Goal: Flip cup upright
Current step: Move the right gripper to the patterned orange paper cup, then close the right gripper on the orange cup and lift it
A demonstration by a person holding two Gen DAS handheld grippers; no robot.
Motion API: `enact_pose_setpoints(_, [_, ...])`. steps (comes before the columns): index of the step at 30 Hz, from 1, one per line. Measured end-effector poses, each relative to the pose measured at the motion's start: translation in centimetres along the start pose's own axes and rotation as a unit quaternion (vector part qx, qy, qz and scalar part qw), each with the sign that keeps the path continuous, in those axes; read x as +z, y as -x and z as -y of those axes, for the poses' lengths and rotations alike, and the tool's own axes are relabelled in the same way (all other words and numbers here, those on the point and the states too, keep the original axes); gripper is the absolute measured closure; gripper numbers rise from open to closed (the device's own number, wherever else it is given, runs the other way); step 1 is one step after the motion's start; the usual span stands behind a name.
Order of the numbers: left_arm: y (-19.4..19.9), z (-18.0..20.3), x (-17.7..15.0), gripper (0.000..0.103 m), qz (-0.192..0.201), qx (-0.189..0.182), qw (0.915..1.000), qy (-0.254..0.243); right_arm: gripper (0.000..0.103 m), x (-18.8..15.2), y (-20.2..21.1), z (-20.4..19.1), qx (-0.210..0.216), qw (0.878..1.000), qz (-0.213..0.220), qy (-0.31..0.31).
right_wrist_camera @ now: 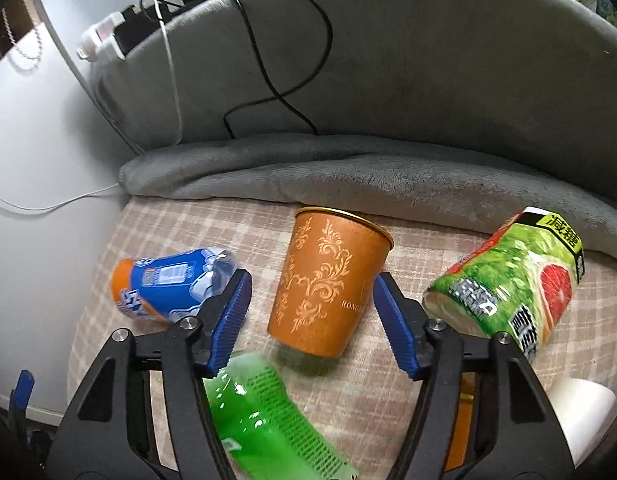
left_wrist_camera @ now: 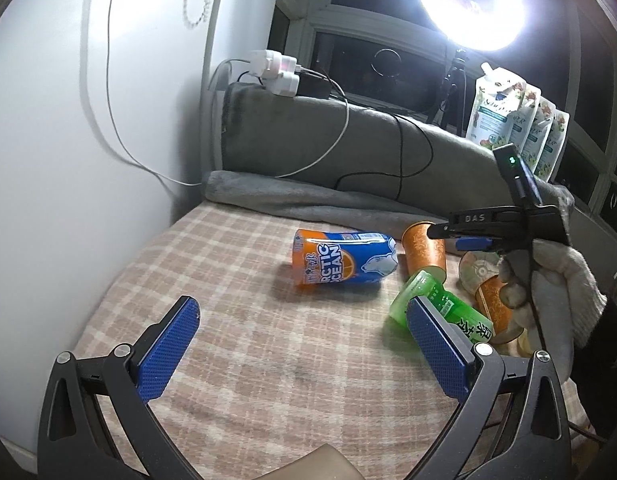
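Note:
An orange paper cup (right_wrist_camera: 322, 284) with a gold floral pattern stands mouth up, slightly tilted, on the checked cloth between my right gripper's fingers. My right gripper (right_wrist_camera: 310, 320) is open, its blue pads a little apart from the cup on both sides. In the left wrist view the same cup (left_wrist_camera: 422, 250) shows behind my right gripper (left_wrist_camera: 448, 236). A second orange cup (left_wrist_camera: 492, 298) lies on its side near the gloved hand. My left gripper (left_wrist_camera: 300, 344) is open and empty over bare cloth.
An Arctic Ocean bottle (left_wrist_camera: 342, 260) lies on its side left of the cup. A green bottle (left_wrist_camera: 440, 306) lies at the front, a grapefruit drink bottle (right_wrist_camera: 516, 280) at the right. A grey blanket (right_wrist_camera: 348, 176) and cushion with cables run along the back.

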State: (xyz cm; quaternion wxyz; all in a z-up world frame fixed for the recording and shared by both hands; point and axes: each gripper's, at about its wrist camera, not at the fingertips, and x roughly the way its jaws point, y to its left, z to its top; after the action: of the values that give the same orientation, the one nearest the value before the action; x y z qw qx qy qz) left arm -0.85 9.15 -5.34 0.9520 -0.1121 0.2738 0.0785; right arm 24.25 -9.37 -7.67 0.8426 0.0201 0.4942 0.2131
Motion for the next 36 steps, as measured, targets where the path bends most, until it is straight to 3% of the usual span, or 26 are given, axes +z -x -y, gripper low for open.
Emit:
enact_pose_setpoints(14, [0.1, -0.8, 0.0, 0.001, 0.001, 0.002, 0.9999, 0.012, 0.039, 1.7, -3.8, -0.7, -0.036, 0.999, -0.029, 0.013])
enact_pose_setpoints(21, [0.2, -0.7, 0.0, 0.001, 0.0, 0.0, 0.9999, 0.012, 0.039, 1.9, -5.4, -1.7, -0.077, 0.995, -0.045, 0.045])
enact_pose_setpoints(36, [0.7, -0.6, 0.1, 0.001, 0.007, 0.0, 0.9999, 0.012, 0.041, 2.2, -4.1, -1.3, -0.056, 0.998, -0.019, 0.037])
